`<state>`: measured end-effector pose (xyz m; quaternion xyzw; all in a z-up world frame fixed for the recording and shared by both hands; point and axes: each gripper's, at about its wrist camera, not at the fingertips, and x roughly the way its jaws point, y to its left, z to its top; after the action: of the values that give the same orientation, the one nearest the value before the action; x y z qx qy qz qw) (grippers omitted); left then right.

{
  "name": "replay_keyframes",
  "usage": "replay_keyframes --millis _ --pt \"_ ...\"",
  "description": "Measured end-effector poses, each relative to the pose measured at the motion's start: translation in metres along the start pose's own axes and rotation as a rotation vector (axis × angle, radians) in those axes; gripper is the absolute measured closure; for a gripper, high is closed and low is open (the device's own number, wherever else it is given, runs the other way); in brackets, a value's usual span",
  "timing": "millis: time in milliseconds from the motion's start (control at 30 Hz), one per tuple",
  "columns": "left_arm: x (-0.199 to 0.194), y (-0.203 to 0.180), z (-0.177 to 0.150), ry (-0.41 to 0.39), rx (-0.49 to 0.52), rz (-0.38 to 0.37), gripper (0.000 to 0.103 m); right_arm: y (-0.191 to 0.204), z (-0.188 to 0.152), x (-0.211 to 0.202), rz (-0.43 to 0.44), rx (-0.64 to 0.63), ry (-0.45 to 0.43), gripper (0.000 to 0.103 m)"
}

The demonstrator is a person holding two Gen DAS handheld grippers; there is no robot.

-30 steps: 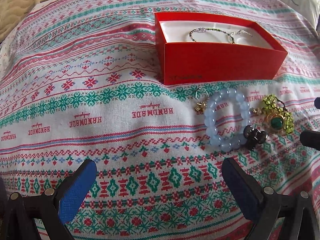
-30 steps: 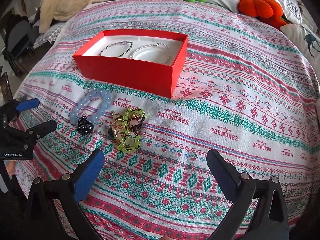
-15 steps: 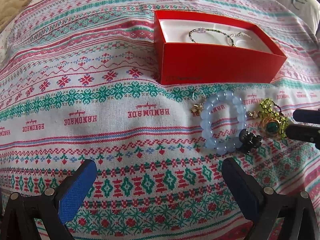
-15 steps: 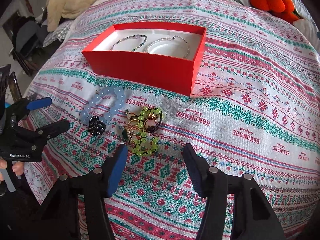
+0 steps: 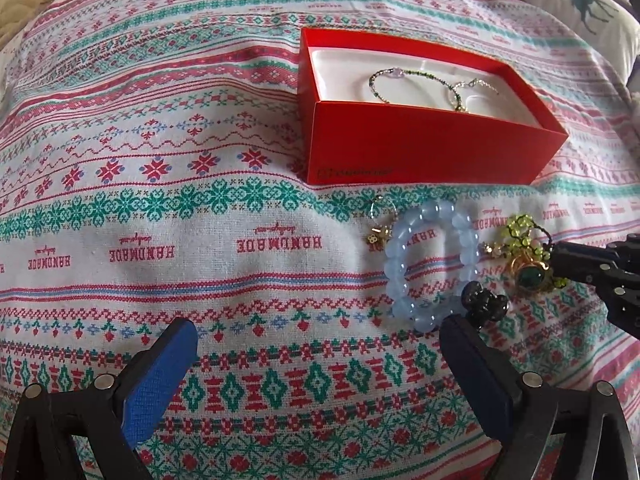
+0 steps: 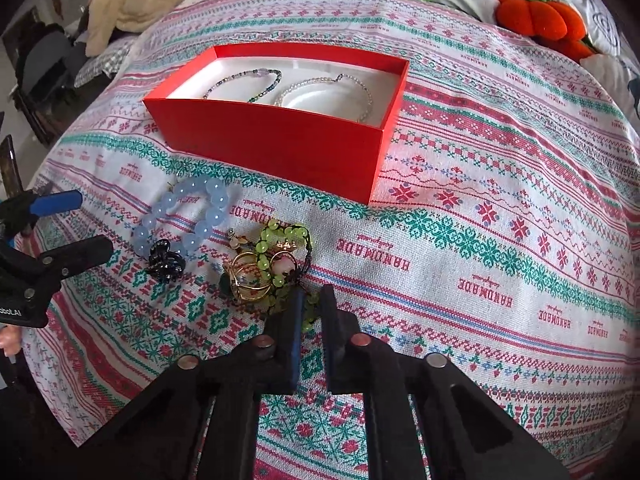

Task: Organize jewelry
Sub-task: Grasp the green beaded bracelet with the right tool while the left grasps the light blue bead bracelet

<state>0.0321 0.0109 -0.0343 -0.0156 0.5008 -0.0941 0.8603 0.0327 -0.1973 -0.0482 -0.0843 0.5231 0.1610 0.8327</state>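
The right claw (image 6: 310, 312), wide open a second ago, is now clamped on the green bead bracelet (image 6: 280, 264) at its tips; left claw (image 5: 316, 364) stays wide, empty, with the blue bracelet (image 5: 430, 264) just ahead.

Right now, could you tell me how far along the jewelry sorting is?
Two thin beaded bracelets already lie in the red box. The right gripper is shut on the green beaded bracelet. The blue bead bracelet and small gold charm remain on the cloth; the left gripper is open, empty.
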Motion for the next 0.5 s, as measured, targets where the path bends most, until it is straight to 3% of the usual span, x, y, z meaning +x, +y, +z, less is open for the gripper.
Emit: replay_keyframes --millis 67,267,500 --pt "0.0 -0.001 0.003 -0.006 -0.012 -0.024 0.013 -0.001 0.001 -0.002 -0.004 0.013 0.004 0.098" --pt "0.003 -0.012 0.015 -0.008 -0.024 -0.102 0.044 -0.009 0.001 -0.023 -0.012 0.049 -0.028 0.098" --pt "0.025 -0.025 0.026 0.062 -0.052 -0.157 0.073 -0.025 -0.001 -0.054 0.025 0.099 -0.089 0.098"
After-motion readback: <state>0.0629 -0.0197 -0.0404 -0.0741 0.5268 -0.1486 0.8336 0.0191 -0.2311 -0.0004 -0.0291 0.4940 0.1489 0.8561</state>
